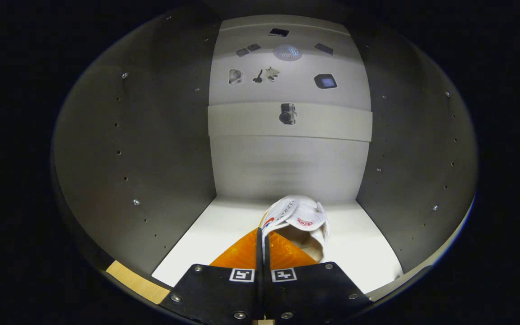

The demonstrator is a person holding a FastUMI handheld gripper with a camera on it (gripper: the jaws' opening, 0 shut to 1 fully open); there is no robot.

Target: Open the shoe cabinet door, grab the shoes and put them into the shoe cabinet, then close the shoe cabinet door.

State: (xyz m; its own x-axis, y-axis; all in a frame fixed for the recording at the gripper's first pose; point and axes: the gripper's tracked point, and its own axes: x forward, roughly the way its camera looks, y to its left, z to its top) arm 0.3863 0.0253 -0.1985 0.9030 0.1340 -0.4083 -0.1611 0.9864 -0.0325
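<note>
The shoe cabinet (413,149) has a pale back panel (289,167) with a lighter band across it. Left and right of this panel stand grey side walls (142,149) with rows of small holes. Below the panel lies a bright white floor board (215,234). Above the panel is a round light (287,52).

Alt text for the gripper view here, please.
The gripper, fingers closed on the collar of a white shoe, holds it inside the shoe cabinet just above the pale shelf, with grey side walls on both sides.

Dim, shadowed side walls (120,158); cabinet floor (224,225) ahead of the fingers is bright, near blown out. Strong fisheye curvature outward. Focus acceptable.
</note>
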